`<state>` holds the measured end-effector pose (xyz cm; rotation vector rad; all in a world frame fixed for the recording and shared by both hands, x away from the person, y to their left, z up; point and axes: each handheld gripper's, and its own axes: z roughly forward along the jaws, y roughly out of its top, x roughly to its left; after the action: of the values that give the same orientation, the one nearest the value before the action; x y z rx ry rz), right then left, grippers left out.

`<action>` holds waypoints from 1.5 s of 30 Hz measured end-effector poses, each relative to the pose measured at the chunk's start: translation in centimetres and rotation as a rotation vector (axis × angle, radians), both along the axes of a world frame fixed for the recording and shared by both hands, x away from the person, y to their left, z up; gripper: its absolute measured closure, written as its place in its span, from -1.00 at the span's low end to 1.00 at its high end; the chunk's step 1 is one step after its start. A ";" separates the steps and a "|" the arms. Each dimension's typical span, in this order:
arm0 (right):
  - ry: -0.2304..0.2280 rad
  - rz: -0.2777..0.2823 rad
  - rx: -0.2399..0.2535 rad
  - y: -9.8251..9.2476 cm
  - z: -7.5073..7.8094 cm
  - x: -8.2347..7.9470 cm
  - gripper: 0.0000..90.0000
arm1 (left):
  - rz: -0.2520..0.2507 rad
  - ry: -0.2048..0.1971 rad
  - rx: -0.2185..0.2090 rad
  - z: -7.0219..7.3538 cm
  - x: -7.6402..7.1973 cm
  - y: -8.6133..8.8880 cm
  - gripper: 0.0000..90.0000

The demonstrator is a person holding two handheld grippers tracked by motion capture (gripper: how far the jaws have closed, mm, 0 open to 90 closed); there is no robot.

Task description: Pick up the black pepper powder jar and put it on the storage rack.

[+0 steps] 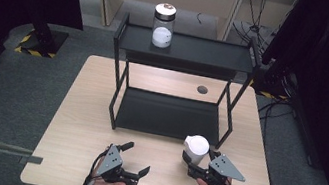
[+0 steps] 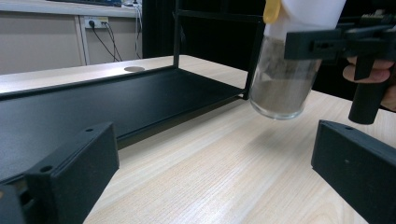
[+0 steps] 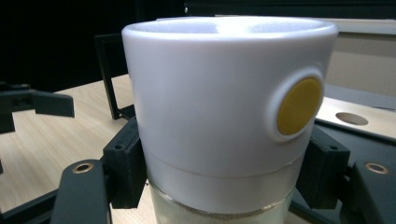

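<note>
A black two-tier shelf [image 1: 184,50] stands on the wooden surface [image 1: 76,123]. In front of it the right tongs [image 1: 196,167] are clenched around a white-lidded glass jar [image 1: 195,149], lifted clear of the surface. The left tongs [image 1: 133,161] gape wide, released, grasping nothing.

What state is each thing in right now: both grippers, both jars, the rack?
Right gripper: shut on white-lidded jar.
White-lidded jar: lidded, tilted, off the table.
Left gripper: open, holding nothing.
Dark-lidded jar: upright on the rack's top shelf, lidded.
Rack: upright on the table, lower shelf bare.
</note>
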<state>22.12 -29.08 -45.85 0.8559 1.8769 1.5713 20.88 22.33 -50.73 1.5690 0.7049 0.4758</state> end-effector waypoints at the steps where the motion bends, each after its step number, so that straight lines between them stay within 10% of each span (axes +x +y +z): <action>1: -0.001 -0.001 0.002 0.0 0.1 0.0 -0.32 | 0.000 0.000 0.000 0.0 0.0 0.0 -1.00; 11: -0.027 0.007 0.002 0.4 2.7 0.6 -0.32 | 0.008 -0.002 -0.003 0.0 0.0 0.1 -1.00; 45: -0.051 0.174 0.016 3.0 18.2 7.0 -0.32 | 0.013 0.020 -0.025 -0.2 0.0 0.1 -1.00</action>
<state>29.10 -26.05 -27.61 0.6673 1.9494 1.6968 20.93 22.42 -50.94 1.5484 0.7341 0.4591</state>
